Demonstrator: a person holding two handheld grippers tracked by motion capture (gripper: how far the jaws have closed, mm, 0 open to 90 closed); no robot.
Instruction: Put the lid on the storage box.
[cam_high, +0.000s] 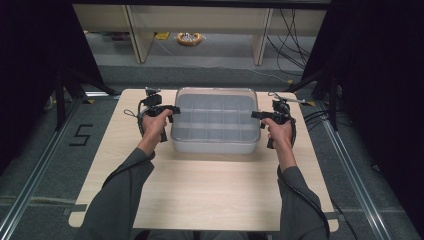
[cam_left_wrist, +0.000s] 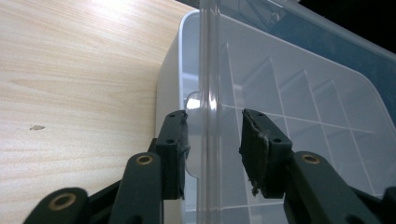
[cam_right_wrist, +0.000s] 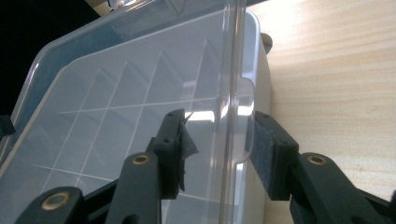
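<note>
grippers (cam_high: 172, 109) (cam_high: 254, 115) open, straddling clear box (cam_high: 215, 145) lid edges.

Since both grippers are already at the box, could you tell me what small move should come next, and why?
Probably close both grippers. The left gripper and right gripper each straddle an edge of the clear lid of the compartment box, with open gaps either side, so neither grips it yet.

This was a lab recording bay: black curtains (cam_high: 30, 45), floor rails (cam_high: 35, 175), loose cables (cam_high: 292, 35) and a taped floor number (cam_high: 80, 135) showed it.
</note>
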